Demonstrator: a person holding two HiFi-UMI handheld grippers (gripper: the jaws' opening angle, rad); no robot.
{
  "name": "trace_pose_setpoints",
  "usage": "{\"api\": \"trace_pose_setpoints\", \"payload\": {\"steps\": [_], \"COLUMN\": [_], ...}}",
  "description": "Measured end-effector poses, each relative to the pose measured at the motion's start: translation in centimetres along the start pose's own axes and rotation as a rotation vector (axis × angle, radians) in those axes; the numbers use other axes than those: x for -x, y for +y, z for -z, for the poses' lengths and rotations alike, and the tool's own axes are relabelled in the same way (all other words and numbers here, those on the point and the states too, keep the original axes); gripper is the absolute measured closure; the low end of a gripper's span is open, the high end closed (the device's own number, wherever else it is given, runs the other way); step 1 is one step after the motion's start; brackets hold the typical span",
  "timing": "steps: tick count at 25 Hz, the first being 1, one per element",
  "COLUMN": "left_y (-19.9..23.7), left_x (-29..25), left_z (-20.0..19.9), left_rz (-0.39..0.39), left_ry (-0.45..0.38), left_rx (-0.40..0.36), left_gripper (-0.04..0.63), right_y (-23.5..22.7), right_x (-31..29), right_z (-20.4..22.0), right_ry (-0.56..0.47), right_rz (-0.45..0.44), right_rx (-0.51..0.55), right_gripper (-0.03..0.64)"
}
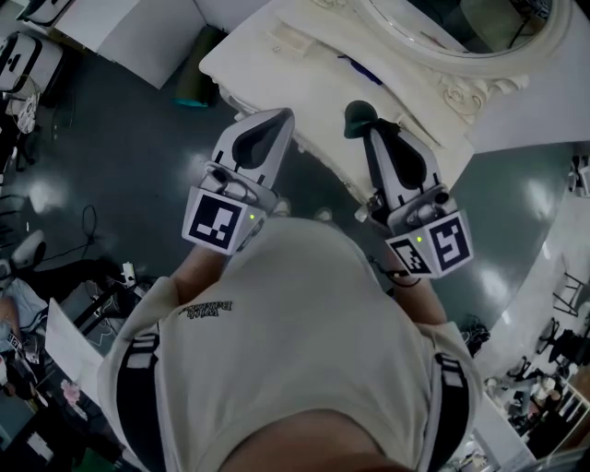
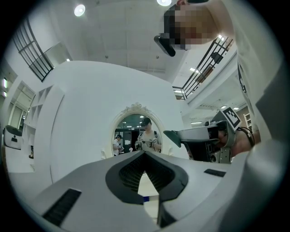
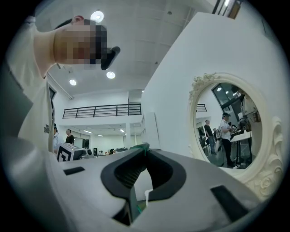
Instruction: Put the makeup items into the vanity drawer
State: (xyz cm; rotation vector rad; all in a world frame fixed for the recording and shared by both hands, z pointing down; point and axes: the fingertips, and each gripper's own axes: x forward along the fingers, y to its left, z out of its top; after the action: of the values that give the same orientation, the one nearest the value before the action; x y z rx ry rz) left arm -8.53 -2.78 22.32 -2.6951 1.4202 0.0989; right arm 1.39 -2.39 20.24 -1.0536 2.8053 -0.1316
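Makeup to be stowed shows as one dark green item (image 1: 359,117), pinched at the very tip of the right tool (image 1: 369,131). Its kind cannot be told. In the right gripper view, the jaws close on a green edge at their tips, and a green strip runs down between them lower in the gap. The left tool (image 1: 281,116) has its jaws pressed together at the tips with nothing between them. Through the gap behind those tips, the left gripper view shows a pale surface and a small blue bit.

Both tools are held level, side by side and apart, in front of the person's beige shirt (image 1: 295,323), and they point toward the white vanity bench (image 1: 277,46). An oval mirror (image 1: 461,23) in an ornate white frame stands on the bench. A thin dark-blue thing (image 1: 359,69) lies on the bench top near the mirror's base, just ahead of the green item. The vanity drawer cannot be made out in any view. A dark grey floor (image 1: 120,138) lies under the tools.
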Motion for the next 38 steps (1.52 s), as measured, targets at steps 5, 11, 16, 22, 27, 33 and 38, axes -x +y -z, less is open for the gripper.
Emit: {"api": "trace_pose_setpoints", "payload": {"steps": [5,11,16,22,27,33,38], "left_y": [-0.1,-0.9,-2.4,-5.6,-7.5,-9.6,-11.8], "left_x": [-1.3,-4.4,-8.5,-13.3,-17.7,-21.4,-23.9], "left_z": [0.1,-0.3,0.7,1.8,5.8,11.0,18.3], "left_rz": [0.02,0.082,0.166,0.291,0.346,0.403,0.434], "left_ry": [0.015,0.025,0.043,0.054,0.108,0.17,0.285], "left_rx": [0.011,-0.013,0.001,0.041,0.061,0.112,0.13], "left_gripper": [0.581,0.581,0.581,0.581,0.581,0.581,0.581], "right_y": [-0.8,-3.8,-8.7,-15.2,-20.6,-25.3,-28.1], "right_x": [-0.5,0.1,1.4,3.4,5.1,7.1,8.4], "right_z": [0.3,-0.3,-0.8,0.2,4.8,12.9,19.6], "right_ry": [0.006,0.015,0.035,0.1,0.2,0.336,0.437], "right_rz": [0.016,0.09,0.207,0.341,0.427,0.502,0.529], "right_rx": [0.002,0.032,0.089,0.124,0.083,-0.022,-0.112], "right_gripper": [0.592,0.592,0.592,0.592,0.592,0.592,0.592]}}
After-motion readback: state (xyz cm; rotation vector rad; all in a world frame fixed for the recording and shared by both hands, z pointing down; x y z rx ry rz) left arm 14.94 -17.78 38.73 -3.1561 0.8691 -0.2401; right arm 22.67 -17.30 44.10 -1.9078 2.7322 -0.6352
